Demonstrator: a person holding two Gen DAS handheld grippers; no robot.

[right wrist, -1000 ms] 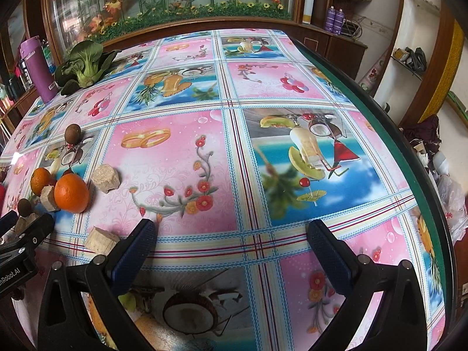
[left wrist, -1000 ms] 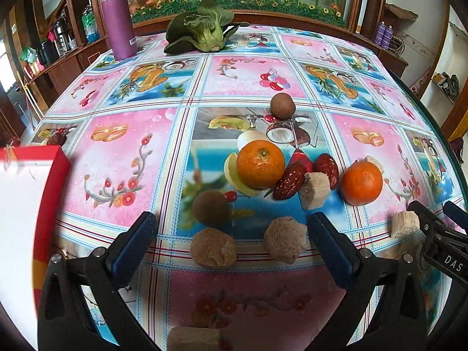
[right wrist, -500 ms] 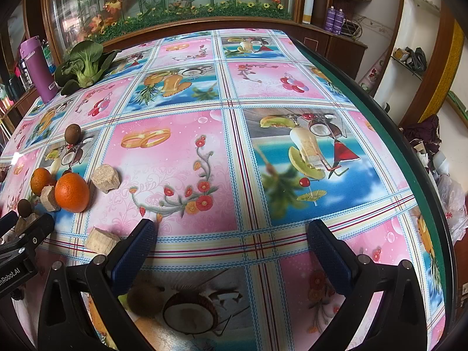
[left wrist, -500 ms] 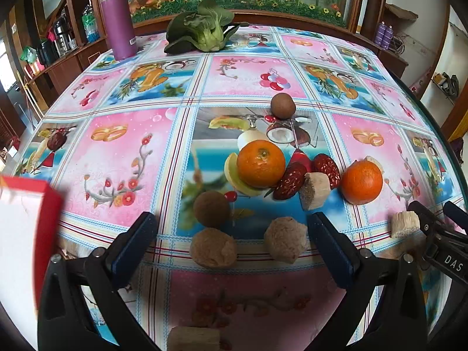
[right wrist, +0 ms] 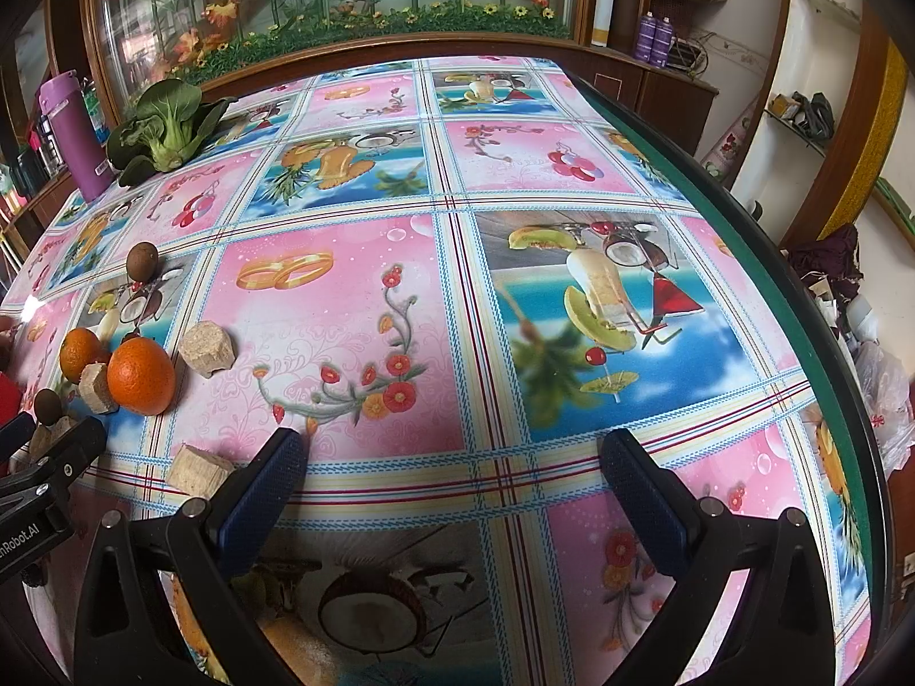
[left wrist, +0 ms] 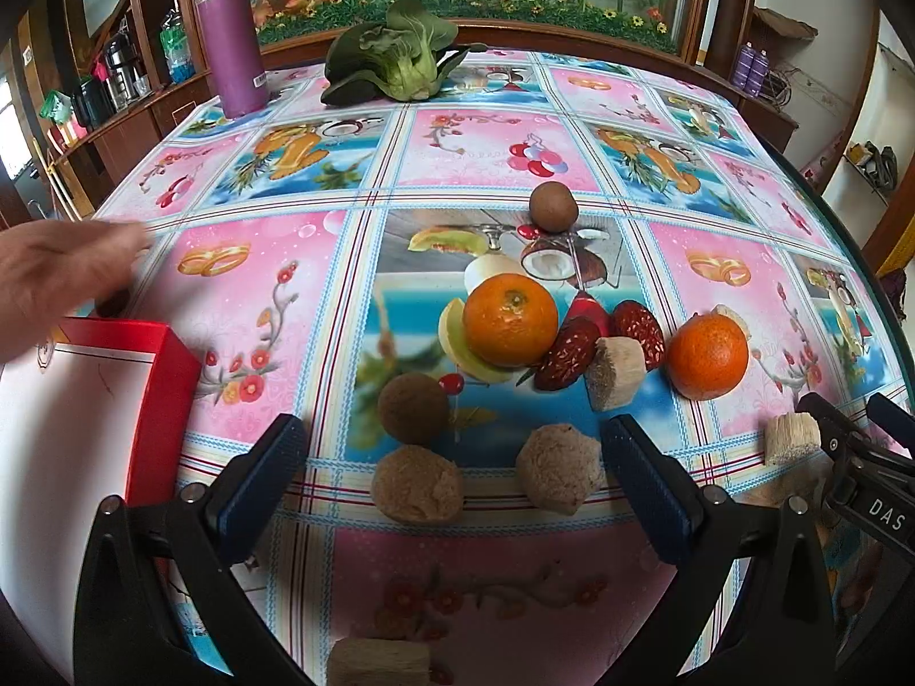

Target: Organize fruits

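Your tabletop [left wrist: 240,308], covered in a bright patterned cloth, carries everything. At its left edge sits a red-rimmed white box [left wrist: 86,400], with a bare hand [left wrist: 51,274] blurred just above it. Your left gripper [left wrist: 452,469] hangs released, jaws wide and empty, with two tan lumps [left wrist: 417,483] lying between its fingertips and a brown round fruit [left wrist: 413,409] just beyond. Farther ahead lie an orange [left wrist: 510,320], touching red dates [left wrist: 572,351] and a pale cut chunk [left wrist: 612,366], then a second orange [left wrist: 708,355] to the right. Your right gripper [right wrist: 452,471] is also spread open and empty over bare cloth; the fruits lie well to its left, where a small pale block [right wrist: 197,469] lies just beside its left finger.
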